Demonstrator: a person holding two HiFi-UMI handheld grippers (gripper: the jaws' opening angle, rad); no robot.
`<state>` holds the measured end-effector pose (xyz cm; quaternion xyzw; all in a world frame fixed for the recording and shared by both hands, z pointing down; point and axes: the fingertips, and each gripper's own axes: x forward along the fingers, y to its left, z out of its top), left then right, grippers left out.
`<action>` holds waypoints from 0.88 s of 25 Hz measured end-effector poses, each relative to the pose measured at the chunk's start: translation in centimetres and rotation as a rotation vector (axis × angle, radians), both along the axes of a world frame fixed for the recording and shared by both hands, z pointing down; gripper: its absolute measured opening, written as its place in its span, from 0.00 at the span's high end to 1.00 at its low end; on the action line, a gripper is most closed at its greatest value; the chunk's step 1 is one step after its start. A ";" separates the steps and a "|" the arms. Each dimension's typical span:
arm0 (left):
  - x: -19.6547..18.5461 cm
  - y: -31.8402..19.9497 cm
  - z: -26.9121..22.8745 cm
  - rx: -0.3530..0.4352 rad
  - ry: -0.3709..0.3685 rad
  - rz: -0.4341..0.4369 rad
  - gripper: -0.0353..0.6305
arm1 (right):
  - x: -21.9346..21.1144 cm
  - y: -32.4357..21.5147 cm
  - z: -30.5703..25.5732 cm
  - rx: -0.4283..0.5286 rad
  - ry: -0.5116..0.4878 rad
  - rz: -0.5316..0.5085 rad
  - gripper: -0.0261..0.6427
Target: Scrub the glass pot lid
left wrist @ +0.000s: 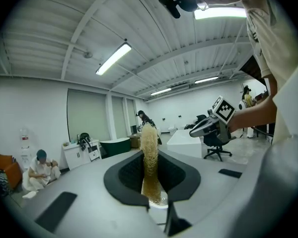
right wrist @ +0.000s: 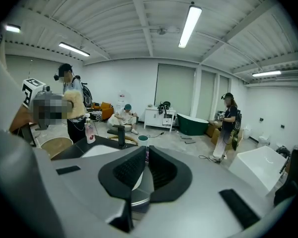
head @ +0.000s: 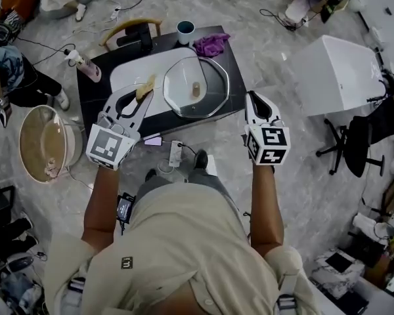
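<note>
L gripper [head: 136,99] jaws were clamped on a tan fibrous scrubber [left wrist: 149,138], which stood upright betw. the pads. R gripper [right wrist: 145,150] jaws were nearly together, narrow slit only, nothing betw. them.

Glass pot lid [head: 184,77] lay flat, knob [head: 196,89] up, over the R part of the white sink [head: 128,71] in the black tabletop [head: 233,84]. Scrubber tip was just beside the lid's L rim, apart from it. R gripper hung off the tabletop's R edge, near the lid, not touching.

Behind lid: purple cloth [head: 211,44], dark cup [head: 186,30], black faucet [head: 140,39]. Pink bottle [head: 87,66] sat at the L corner.

Writing: only b/w square marker codes on L cube [head: 109,146] and R cube [head: 269,144]. Bottle label and small shirt logo [head: 127,262] were too small to read.
</note>
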<state>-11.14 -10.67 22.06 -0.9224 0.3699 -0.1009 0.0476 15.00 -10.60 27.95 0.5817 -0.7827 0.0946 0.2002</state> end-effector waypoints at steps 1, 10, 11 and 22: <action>0.4 -0.3 0.6 -0.015 -0.006 -0.017 0.88 | 0.7 -1.2 1.2 -0.013 -0.004 -0.002 0.92; 2.5 -3.1 8.5 -0.150 -0.076 -0.133 0.88 | 3.2 -10.1 17.0 -0.210 0.040 -0.036 0.80; 2.9 -3.3 9.3 -0.153 -0.079 -0.133 0.88 | 3.3 -10.6 19.0 -0.231 0.047 -0.033 0.79; 4.4 -5.8 18.5 -0.259 -0.159 -0.191 0.88 | 3.7 -13.1 30.6 -0.296 0.096 0.011 0.79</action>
